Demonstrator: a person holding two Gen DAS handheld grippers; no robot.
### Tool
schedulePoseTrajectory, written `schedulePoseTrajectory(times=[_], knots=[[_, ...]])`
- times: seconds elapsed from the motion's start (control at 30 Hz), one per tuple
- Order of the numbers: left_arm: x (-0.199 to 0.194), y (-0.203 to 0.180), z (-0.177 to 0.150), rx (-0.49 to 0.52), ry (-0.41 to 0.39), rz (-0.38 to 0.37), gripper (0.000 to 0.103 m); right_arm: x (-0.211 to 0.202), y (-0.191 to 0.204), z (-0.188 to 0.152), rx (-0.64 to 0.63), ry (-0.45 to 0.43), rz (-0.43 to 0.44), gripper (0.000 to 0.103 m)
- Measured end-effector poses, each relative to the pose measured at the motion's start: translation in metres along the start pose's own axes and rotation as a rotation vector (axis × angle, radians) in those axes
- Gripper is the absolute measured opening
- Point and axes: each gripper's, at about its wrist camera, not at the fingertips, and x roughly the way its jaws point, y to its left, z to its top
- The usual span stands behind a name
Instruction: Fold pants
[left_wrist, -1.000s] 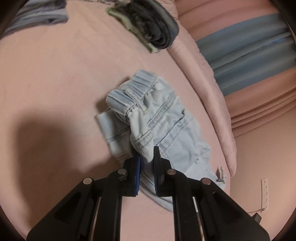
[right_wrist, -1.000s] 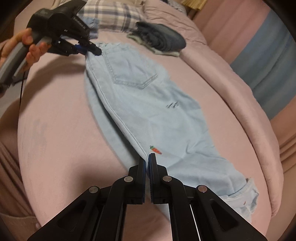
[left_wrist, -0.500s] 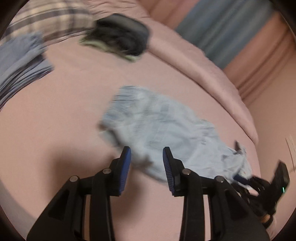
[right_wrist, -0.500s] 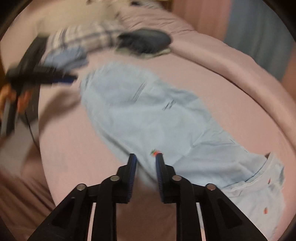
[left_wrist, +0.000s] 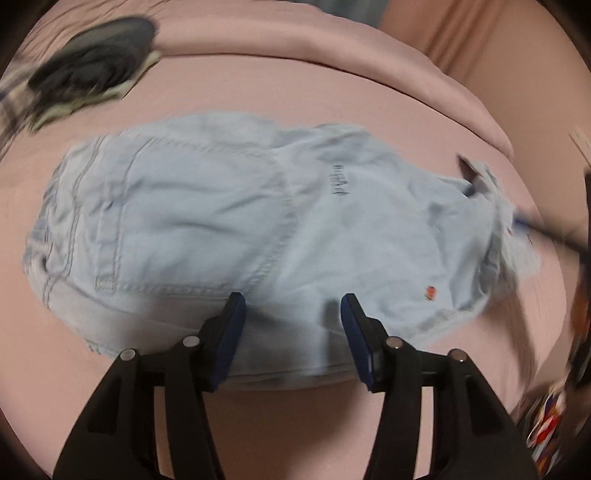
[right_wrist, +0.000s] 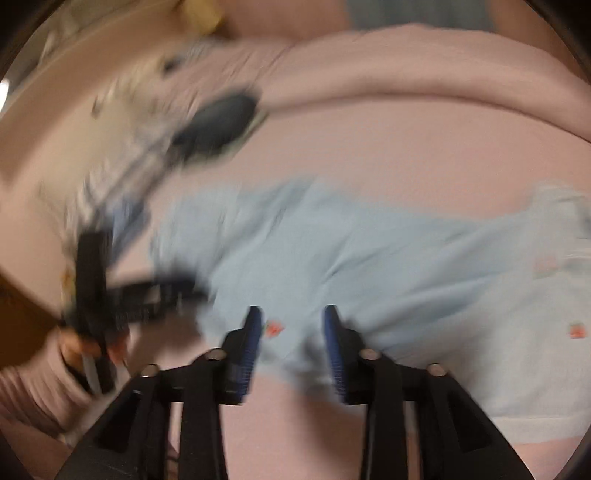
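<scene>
Light-blue denim pants (left_wrist: 229, 221) flat on pink bedsheet (left_wrist: 332, 92).
Left gripper (left_wrist: 291, 325) and right gripper (right_wrist: 291, 332) both spread wide, holding nothing; right view blurred.

Bed (left_wrist: 369, 96) was covered in a pink sheet, with a raised pink fold of bedding (left_wrist: 295, 40) along its far edge. A dark folded garment (left_wrist: 92, 55) lay on the bed at upper left in the left wrist view, on top of a pale greenish piece; blurred. Plaid fabric (left_wrist: 11, 99) just beside it, at frame edge. In the right wrist view the same dark garment (right_wrist: 218, 125) appeared smeared by motion. Pink curtain (left_wrist: 461, 33) hung behind the bed.
</scene>
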Motion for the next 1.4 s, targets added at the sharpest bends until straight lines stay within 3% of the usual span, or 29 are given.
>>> schedulePoseTrajectory(times=[0.03, 0.1, 0.2, 0.43, 0.53, 0.57, 0.6, 0.63, 0.67, 0.8, 0.93, 0.97, 1.03, 1.13, 1.3, 1.4], knots=[[-0.002, -0.008, 0.002, 0.035, -0.008, -0.002, 0.053, -0.014, -0.014, 0.007, 0.045, -0.035, -0.029, 0.051], [-0.004, -0.034, 0.009, 0.129, -0.023, -0.033, 0.053, -0.041, -0.058, 0.032, 0.176, -0.096, -0.168, 0.052], [0.003, -0.078, 0.018, 0.246, -0.027, -0.123, 0.053, -0.044, -0.103, 0.064, 0.289, -0.061, -0.338, 0.053], [0.04, -0.178, 0.026, 0.471, 0.003, -0.248, 0.051, 0.022, -0.155, 0.114, 0.408, 0.16, -0.481, 0.053], [0.06, -0.202, 0.018, 0.544, 0.028, -0.225, 0.051, 0.05, -0.157, 0.122, 0.4, 0.241, -0.536, 0.053], [0.067, -0.206, 0.015, 0.567, 0.026, -0.2, 0.044, 0.058, -0.159, 0.124, 0.387, 0.267, -0.558, 0.053], [0.073, -0.21, 0.013, 0.586, 0.026, -0.171, 0.033, 0.063, -0.16, 0.124, 0.379, 0.281, -0.573, 0.044], [0.079, -0.212, 0.013, 0.6, 0.026, -0.142, 0.026, 0.068, -0.161, 0.124, 0.353, 0.3, -0.6, 0.016], [0.084, -0.213, 0.012, 0.602, 0.023, -0.119, 0.015, 0.07, -0.16, 0.125, 0.341, 0.304, -0.606, 0.007], [0.082, -0.205, 0.018, 0.541, -0.007, -0.149, 0.006, 0.044, -0.152, 0.133, 0.319, 0.195, -0.587, 0.006], [0.065, -0.199, 0.018, 0.487, -0.055, -0.184, 0.006, -0.022, -0.111, 0.153, 0.251, -0.072, -0.39, 0.005], [0.06, -0.199, 0.017, 0.484, -0.067, -0.19, 0.006, -0.046, -0.1, 0.149, 0.241, -0.147, -0.342, 0.005], [0.048, -0.187, 0.019, 0.487, -0.072, -0.197, 0.006, -0.08, -0.094, 0.131, 0.257, -0.247, -0.326, 0.005], [0.047, -0.187, 0.015, 0.511, -0.052, -0.203, 0.006, -0.109, -0.121, 0.092, 0.371, -0.321, -0.318, 0.005], [0.047, -0.189, 0.004, 0.589, -0.007, -0.203, 0.006, -0.117, -0.186, -0.021, 0.707, -0.336, -0.278, 0.005], [0.055, -0.19, 0.002, 0.647, 0.023, -0.159, 0.007, -0.106, -0.205, -0.071, 0.802, -0.315, -0.253, 0.005]])
